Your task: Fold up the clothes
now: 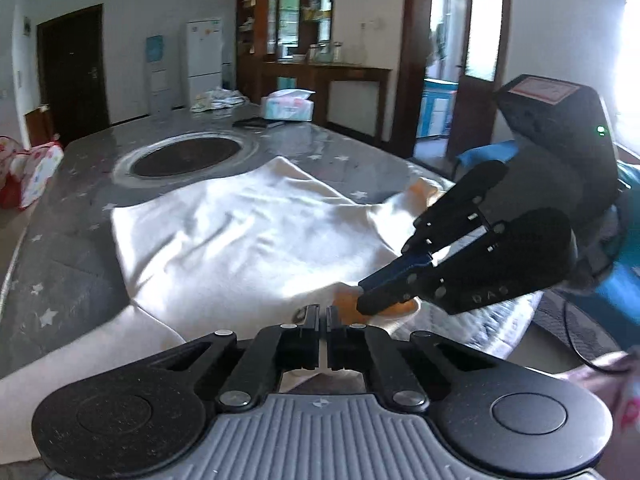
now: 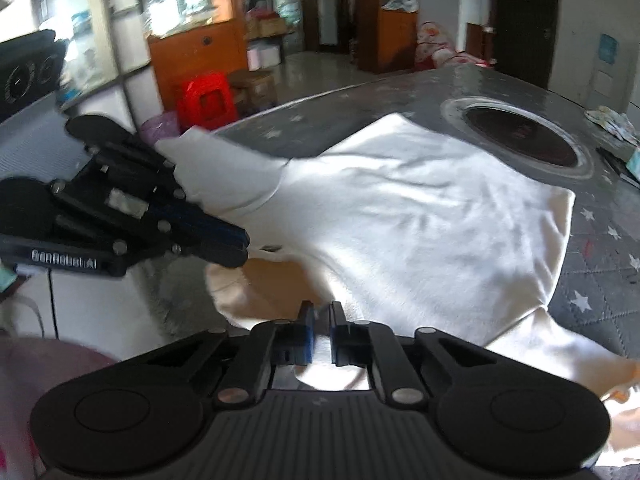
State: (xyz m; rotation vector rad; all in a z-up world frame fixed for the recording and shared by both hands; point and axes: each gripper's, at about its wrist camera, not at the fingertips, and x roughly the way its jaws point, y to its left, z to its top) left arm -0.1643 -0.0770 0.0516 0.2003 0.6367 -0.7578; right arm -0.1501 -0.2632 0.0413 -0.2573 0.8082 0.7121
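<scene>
A white garment lies spread on the grey star-patterned table; it also fills the right wrist view. My left gripper is shut on the garment's near edge by the orange-lined collar. My right gripper is shut on the same near edge, close beside the left one. In the left wrist view the right gripper comes in from the right, its tips pinched on the collar cloth. In the right wrist view the left gripper comes in from the left, shut on the cloth.
A round dark hob is set in the table beyond the garment. A tissue pack, a dark flat object and crumpled cloth lie at the far end. A red stool and cabinets stand off the table.
</scene>
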